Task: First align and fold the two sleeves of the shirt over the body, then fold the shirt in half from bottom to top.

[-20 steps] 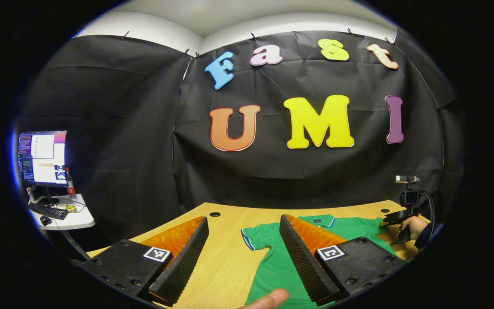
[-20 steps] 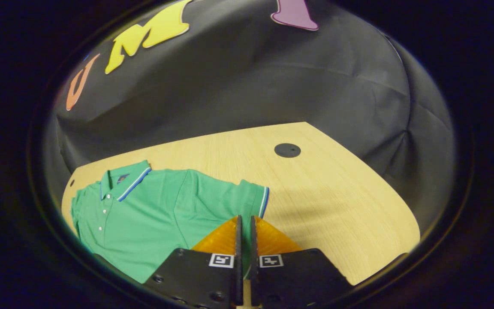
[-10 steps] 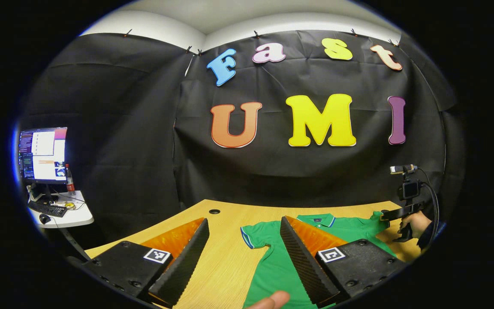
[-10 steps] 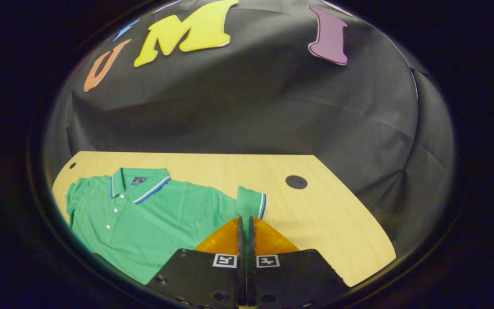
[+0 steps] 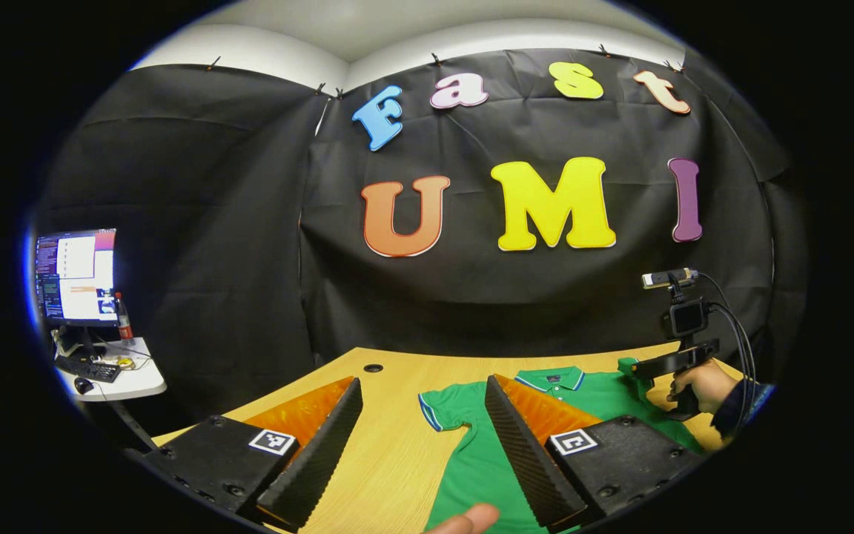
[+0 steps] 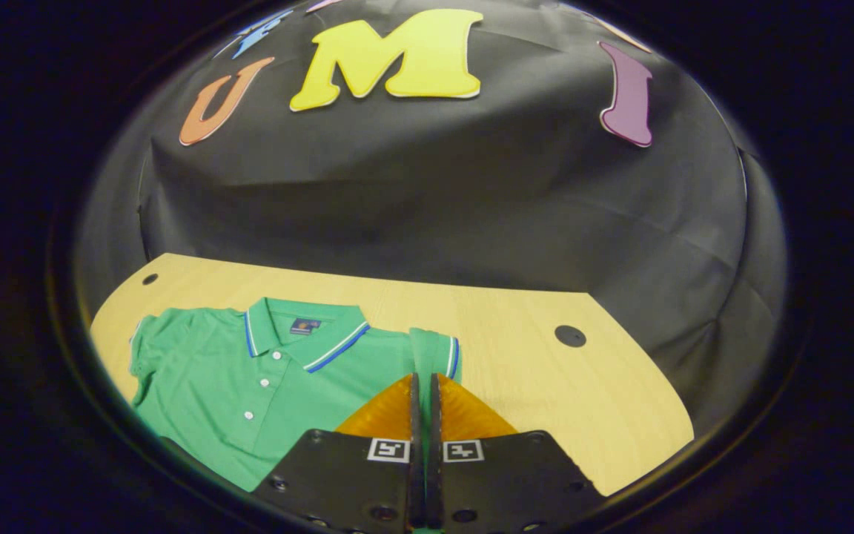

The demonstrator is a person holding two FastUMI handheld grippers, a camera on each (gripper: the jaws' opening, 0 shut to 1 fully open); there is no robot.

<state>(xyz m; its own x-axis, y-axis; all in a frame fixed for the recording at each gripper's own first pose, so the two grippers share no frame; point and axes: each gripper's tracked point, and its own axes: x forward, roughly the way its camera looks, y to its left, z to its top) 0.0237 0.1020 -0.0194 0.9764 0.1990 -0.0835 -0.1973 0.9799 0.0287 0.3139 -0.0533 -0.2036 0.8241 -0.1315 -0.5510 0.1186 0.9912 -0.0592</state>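
Observation:
A green polo shirt (image 6: 249, 374) with a blue-striped collar lies face up on the wooden table (image 6: 545, 386). My right gripper (image 6: 424, 377) is shut on the shirt's right sleeve (image 6: 434, 352), which stands up folded between the fingers. In the left gripper view that gripper (image 5: 657, 365) shows far right in a hand, with the sleeve raised off the table. My left gripper (image 5: 423, 382) hangs open above the table, its fingers either side of the left sleeve (image 5: 442, 404) and holding nothing. The shirt's lower part (image 5: 479, 467) runs under it.
A monitor (image 5: 75, 274), keyboard and bottle sit on a small white side table (image 5: 127, 382) at far left. Round cable holes (image 5: 373, 368) (image 6: 569, 336) mark the table's back corners. A person's fingertip (image 5: 471, 518) shows at the bottom edge.
The right gripper has risen and swung toward the collar, lifting the pinched sleeve off the table. The left gripper has hardly moved and stays open.

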